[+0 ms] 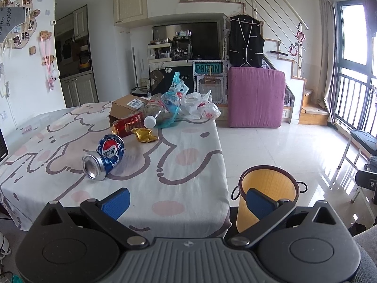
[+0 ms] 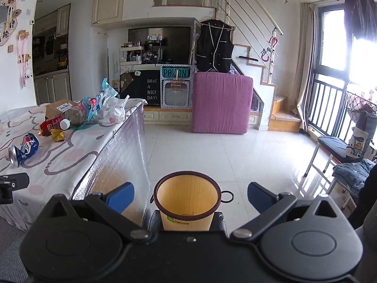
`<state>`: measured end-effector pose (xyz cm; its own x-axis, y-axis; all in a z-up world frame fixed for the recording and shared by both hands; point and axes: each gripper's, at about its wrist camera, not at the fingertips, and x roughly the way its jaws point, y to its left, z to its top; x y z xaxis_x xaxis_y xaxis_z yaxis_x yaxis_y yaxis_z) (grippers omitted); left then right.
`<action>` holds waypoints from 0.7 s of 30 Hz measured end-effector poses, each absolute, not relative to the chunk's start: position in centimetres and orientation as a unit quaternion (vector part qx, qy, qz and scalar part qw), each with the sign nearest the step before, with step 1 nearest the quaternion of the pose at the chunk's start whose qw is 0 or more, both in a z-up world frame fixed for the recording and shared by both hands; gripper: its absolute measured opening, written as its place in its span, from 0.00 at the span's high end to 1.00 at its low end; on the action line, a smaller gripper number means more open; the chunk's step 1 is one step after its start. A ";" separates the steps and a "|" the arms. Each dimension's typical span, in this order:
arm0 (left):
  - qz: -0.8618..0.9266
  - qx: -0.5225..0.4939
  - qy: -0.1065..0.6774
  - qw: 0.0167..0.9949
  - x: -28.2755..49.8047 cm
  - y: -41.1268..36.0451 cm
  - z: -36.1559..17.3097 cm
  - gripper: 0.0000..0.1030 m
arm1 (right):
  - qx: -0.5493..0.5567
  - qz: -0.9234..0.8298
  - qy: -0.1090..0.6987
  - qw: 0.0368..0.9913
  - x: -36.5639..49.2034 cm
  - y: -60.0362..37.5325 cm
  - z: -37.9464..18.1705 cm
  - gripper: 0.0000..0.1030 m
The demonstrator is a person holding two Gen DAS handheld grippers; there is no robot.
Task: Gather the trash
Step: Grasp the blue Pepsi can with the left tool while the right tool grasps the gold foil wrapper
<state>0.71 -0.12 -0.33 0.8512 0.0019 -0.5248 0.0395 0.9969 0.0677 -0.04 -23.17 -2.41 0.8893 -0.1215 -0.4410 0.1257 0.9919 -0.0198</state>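
Note:
Trash lies on the table's patterned cloth (image 1: 183,160): a crushed blue Pepsi can (image 1: 103,156), a gold wrapper (image 1: 144,135), a red packet (image 1: 126,125), a clear plastic bottle (image 1: 153,113), a cardboard box (image 1: 126,106) and plastic bags (image 1: 200,105). A yellow waste bin (image 1: 266,195) stands on the floor by the table's near right corner. My left gripper (image 1: 187,202) is open and empty, short of the can. My right gripper (image 2: 190,197) is open and empty, with the bin (image 2: 187,198) in front between its fingers. The can also shows in the right wrist view (image 2: 23,149).
A purple cushion (image 1: 255,99) stands upright on the tiled floor beyond the table. A folding chair with clothes (image 2: 339,153) stands at the right by the window. Stairs (image 2: 278,108) rise at the back right. Part of the left gripper (image 2: 11,186) shows at the left edge.

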 end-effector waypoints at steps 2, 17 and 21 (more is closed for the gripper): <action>-0.009 0.038 0.276 0.960 1.1 0.0 -0.6 0.00 | 0.008 -0.062 0.230 0.971 0.3 -23.6 -2.8 0.00; 0.015 0.023 0.311 0.950 4.7 2.2 -3.1 0.00 | 0.011 -0.039 0.270 0.962 4.4 -22.8 -4.5 0.00; 0.033 0.010 0.313 0.949 6.0 3.7 -3.5 0.00 | -0.002 -0.027 0.273 0.962 6.2 -21.7 -4.8 0.00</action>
